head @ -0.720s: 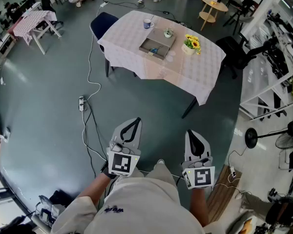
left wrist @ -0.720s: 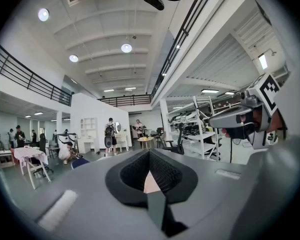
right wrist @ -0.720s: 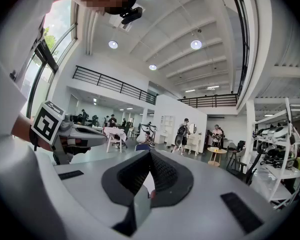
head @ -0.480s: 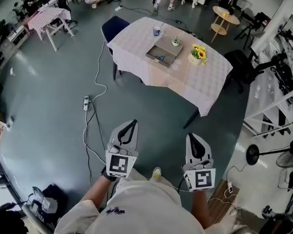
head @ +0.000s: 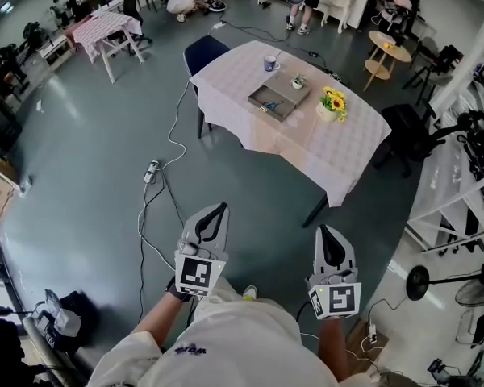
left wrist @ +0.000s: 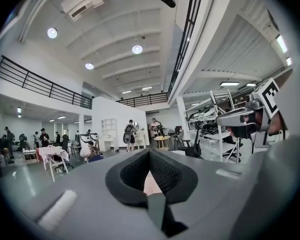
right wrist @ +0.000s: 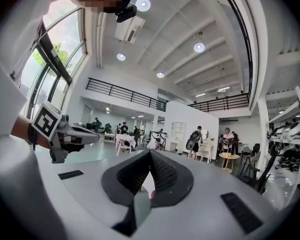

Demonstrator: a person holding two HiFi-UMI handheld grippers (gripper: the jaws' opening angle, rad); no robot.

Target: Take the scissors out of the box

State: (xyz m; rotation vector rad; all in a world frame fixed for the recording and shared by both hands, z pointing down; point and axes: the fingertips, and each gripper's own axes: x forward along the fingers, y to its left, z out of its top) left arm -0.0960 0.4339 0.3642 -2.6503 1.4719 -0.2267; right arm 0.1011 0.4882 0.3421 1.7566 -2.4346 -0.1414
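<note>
While my left gripper (head: 220, 210) and right gripper (head: 323, 230) hold their jaws together on nothing, the scissors (head: 271, 105) lie in the box (head: 294, 92) well off at twelve o'clock, neither hand nearer.

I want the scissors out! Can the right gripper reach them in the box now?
Probably not yet: the right gripper is by the person, and floor lies between it and the table holding the box and scissors.

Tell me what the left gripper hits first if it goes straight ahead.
Probably the cloth-covered table. Only open floor lies between it and the left gripper, though depth and height are hard to judge.
</note>
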